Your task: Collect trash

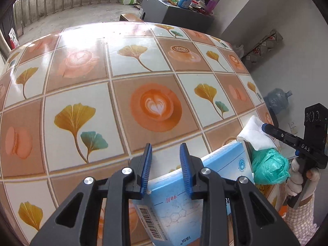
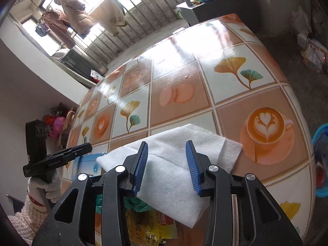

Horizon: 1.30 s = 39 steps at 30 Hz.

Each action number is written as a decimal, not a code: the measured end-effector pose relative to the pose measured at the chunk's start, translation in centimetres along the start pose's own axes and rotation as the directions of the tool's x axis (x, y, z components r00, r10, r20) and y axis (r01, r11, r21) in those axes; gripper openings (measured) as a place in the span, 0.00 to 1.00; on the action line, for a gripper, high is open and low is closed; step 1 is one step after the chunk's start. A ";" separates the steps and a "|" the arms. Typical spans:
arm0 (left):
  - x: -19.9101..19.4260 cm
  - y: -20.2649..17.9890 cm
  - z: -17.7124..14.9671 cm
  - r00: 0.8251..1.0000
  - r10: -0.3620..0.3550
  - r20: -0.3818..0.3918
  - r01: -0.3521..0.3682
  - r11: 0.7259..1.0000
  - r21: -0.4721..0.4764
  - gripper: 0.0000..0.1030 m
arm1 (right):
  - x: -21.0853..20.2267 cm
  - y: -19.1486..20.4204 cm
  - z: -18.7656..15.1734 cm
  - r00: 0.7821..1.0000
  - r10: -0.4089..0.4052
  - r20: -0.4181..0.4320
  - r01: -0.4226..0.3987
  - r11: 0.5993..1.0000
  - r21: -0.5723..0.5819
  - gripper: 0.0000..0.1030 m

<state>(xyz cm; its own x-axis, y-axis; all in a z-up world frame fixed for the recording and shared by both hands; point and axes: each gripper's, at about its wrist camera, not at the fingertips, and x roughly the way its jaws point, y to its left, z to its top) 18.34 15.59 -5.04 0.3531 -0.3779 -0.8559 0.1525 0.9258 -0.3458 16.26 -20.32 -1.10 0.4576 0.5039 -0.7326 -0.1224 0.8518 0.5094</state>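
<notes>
A table covered in a glossy oilcloth printed with ginkgo leaves, latte cups and macarons fills my left wrist view, with a railing and a cluttered grey cabinet beyond its far edge. My left gripper has its blue-padded fingers spread, nothing between them. Just under and behind the right fingertip lies a light blue carton with a barcode on its side; I cannot tell whether the pad touches it. To the right of the fingers, past the carton's far corner, I see a white tissue and a crumpled green plastic bag below it. The right gripper reaches in from the right edge in a gloved hand, its tip at the tissue; from here I cannot tell how wide it stands.

In the right wrist view the same oilcloth runs away toward a bright barred window with coats hanging at it. My right gripper's fingers are spread wide apart, and the white tissue lies beneath and between them, extending beyond both tips; neither pad is visibly pressing it. Under the tissue, close to the finger bases, are the green bag and a yellow snack wrapper. Left of the fingers I see the blue carton's corner and the left gripper held in a gloved hand.
</notes>
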 end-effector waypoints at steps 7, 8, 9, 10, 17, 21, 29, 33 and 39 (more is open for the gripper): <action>-1.1 0.4 -2.5 0.996 -0.082 -0.041 0.081 0.996 -0.023 0.26 | -8.4 1.6 -2.5 0.983 0.089 0.161 -0.088 0.996 -0.015 0.49; -1.2 0.4 -3.0 0.993 -0.104 -0.054 0.103 0.994 -0.022 0.26 | -8.9 2.0 -3.2 0.984 0.102 0.148 -0.098 0.995 -0.032 0.50; -1.4 0.2 -3.5 0.990 -0.125 -0.069 0.124 0.992 -0.016 0.26 | -8.6 2.8 -4.0 0.986 0.123 0.115 -0.119 0.992 -0.044 0.51; -1.6 0.0 -4.1 0.987 -0.138 -0.083 0.139 0.990 -0.003 0.26 | -8.1 3.4 -5.0 0.987 0.146 0.073 -0.143 0.988 -0.052 0.52; -3.4 -2.1 -9.0 0.976 -0.176 -0.129 0.191 0.976 0.106 0.26 | -3.0 8.0 -10.2 0.977 0.175 -0.124 -0.184 0.980 -0.069 0.56; -3.7 -3.7 -11.2 0.957 -0.252 -0.143 0.272 0.953 0.135 0.26 | -1.3 10.0 -9.7 0.973 0.172 -0.156 -0.187 0.979 -0.084 0.59; -4.9 -3.6 -13.4 0.947 -0.300 -0.113 0.315 0.936 0.155 0.26 | 0.9 13.2 -9.9 0.984 0.052 -0.172 -0.082 0.981 -0.173 0.75; -6.6 0.3 -12.4 0.968 -0.248 -0.026 0.249 0.967 0.049 0.26 | 2.6 14.7 -11.2 0.985 -0.046 -0.167 0.004 0.970 -0.244 0.79; -8.0 3.5 -10.4 0.979 -0.178 0.103 0.182 0.983 -0.035 0.29 | 5.6 16.8 -13.2 0.965 -0.207 -0.163 0.125 0.903 -0.411 0.79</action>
<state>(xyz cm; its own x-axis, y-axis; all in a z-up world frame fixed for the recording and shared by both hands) 6.45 21.98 -3.39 0.4140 -0.5351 -0.7364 0.1814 0.8412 -0.5093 5.16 -1.28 -2.57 0.3231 0.3327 -0.8860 -0.4157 0.8909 0.1830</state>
